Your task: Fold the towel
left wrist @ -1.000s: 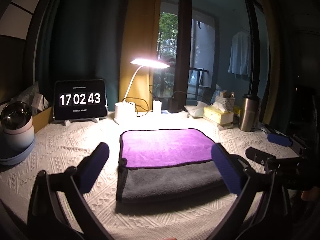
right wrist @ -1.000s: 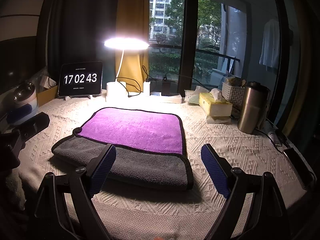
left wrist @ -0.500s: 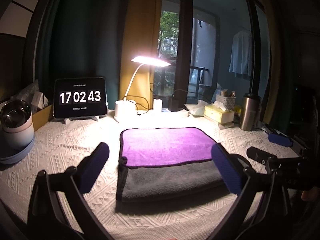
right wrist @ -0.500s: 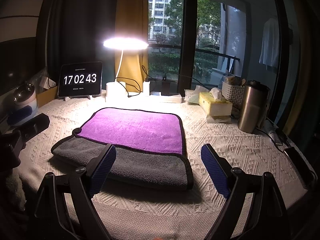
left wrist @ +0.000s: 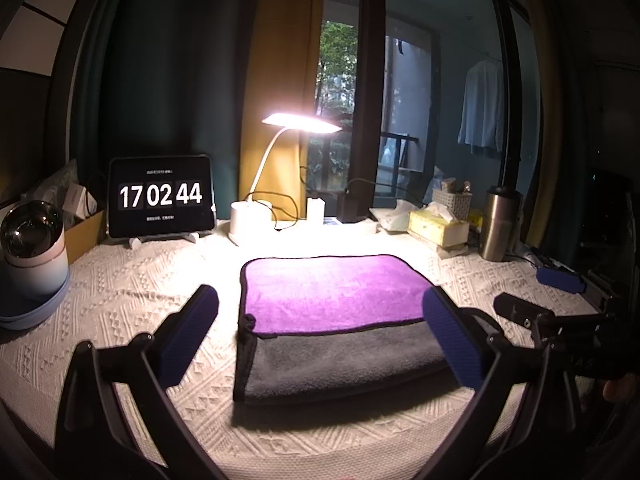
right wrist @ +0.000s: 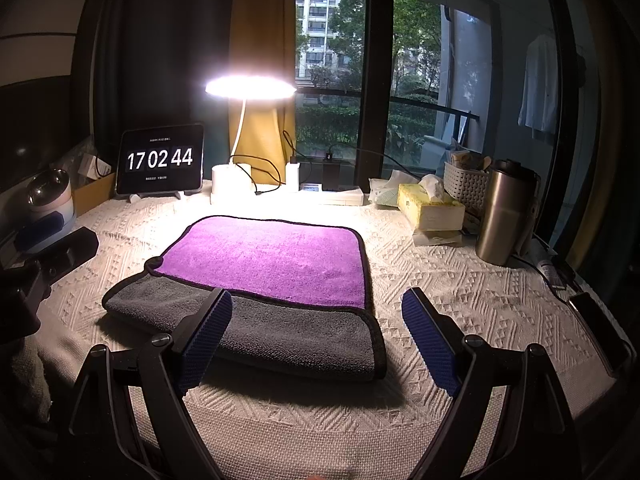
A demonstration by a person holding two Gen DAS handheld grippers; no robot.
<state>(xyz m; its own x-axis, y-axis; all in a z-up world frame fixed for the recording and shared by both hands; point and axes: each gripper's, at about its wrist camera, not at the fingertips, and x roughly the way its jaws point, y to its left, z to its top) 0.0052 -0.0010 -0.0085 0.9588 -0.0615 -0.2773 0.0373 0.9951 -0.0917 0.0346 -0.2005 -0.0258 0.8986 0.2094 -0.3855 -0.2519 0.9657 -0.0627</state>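
Covering the whole surface under both your claws was the white knitted tablecloth, and on it, straight ahead of them, lay the towel, folded, with its purple face on top and a grey layer showing along the edge nearest you. You held the left claw above the cloth with its two blue-padded jaws spread wide apart and nothing between them; the towel's near grey edge sat in the gap ahead of the tips, not touched. You held the right claw the same way, jaws wide apart and empty, its left pad over the towel's near grey edge and its right pad clear of the towel to the side. Seen from the left claw, the right claw's dark body reached in from the far right. Beyond the towel, at the back of the cloth, the tablet clock stood off to the left reading 17 02 44, the lit desk lamp rose almost dead ahead, and further right stood the steel tumbler with the yellow tissue box just beside it
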